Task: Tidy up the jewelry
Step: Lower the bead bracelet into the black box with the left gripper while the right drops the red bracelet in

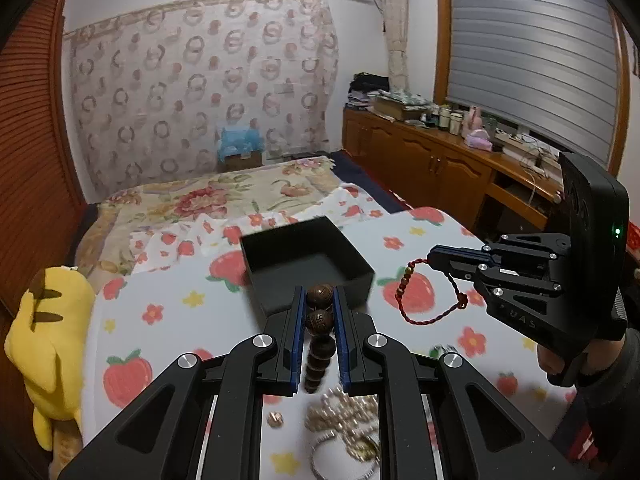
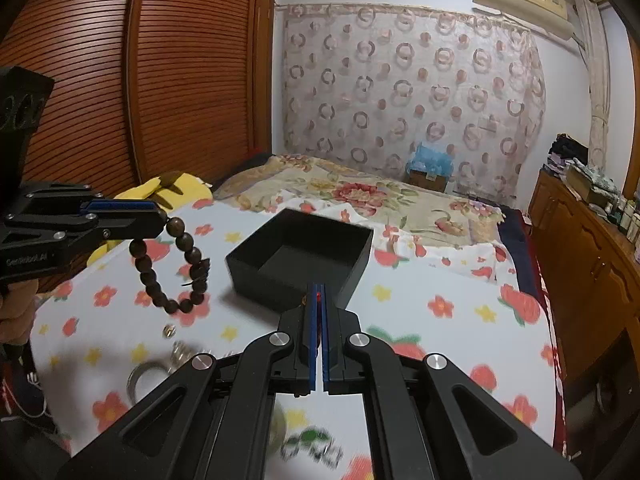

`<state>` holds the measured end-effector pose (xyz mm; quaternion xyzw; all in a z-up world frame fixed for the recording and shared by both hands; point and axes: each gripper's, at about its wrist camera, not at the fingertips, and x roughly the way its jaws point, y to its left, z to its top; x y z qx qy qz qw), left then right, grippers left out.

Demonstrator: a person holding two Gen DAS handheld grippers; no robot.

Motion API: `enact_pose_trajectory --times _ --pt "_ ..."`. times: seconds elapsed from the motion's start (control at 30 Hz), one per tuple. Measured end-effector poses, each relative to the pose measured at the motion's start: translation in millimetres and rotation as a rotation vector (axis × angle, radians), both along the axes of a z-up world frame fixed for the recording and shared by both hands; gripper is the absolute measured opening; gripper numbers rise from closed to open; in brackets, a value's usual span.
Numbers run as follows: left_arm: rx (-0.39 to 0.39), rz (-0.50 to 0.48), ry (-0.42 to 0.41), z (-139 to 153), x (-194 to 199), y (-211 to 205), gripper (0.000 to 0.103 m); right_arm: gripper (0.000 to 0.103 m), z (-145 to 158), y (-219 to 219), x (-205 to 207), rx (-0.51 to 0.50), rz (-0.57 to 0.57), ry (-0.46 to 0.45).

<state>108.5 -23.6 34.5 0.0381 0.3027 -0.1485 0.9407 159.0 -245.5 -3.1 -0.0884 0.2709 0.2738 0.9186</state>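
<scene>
Pinching the brown bead bracelet point(image 2: 173, 266) by its top beads, your left claw point(image 1: 319, 300) holds it clear of the strawberry-print cloth point(image 1: 168, 280), its loop hanging straight down with the long axis vertical. Your right claw point(image 2: 319, 294) is pressed together on the red cord bracelet point(image 1: 430, 294), whose loop droops below the fingertips. Both hang just short of the open black box point(image 2: 298, 258). More jewelry point(image 1: 348, 416) lies loose on the cloth beneath your left claw.
</scene>
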Motion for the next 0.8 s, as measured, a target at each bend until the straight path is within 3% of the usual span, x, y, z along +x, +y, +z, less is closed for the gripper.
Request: enact_pose_trajectory --times 0.4,0.7,0.73,0.8 --pt "0.019 0.052 -0.006 8 52 6 0.013 0.002 -6 28 77 0.056 0.013 0.060" --pt "0.034 0.067 0.000 10 76 2 0.013 0.004 -24 40 104 0.066 0.014 0.133" --pt "0.033 0.066 0.001 10 73 2 0.013 0.005 -24 40 105 0.065 0.013 0.137" --pt "0.033 0.067 0.005 9 79 2 0.013 0.020 -26 39 106 0.073 0.015 0.146"
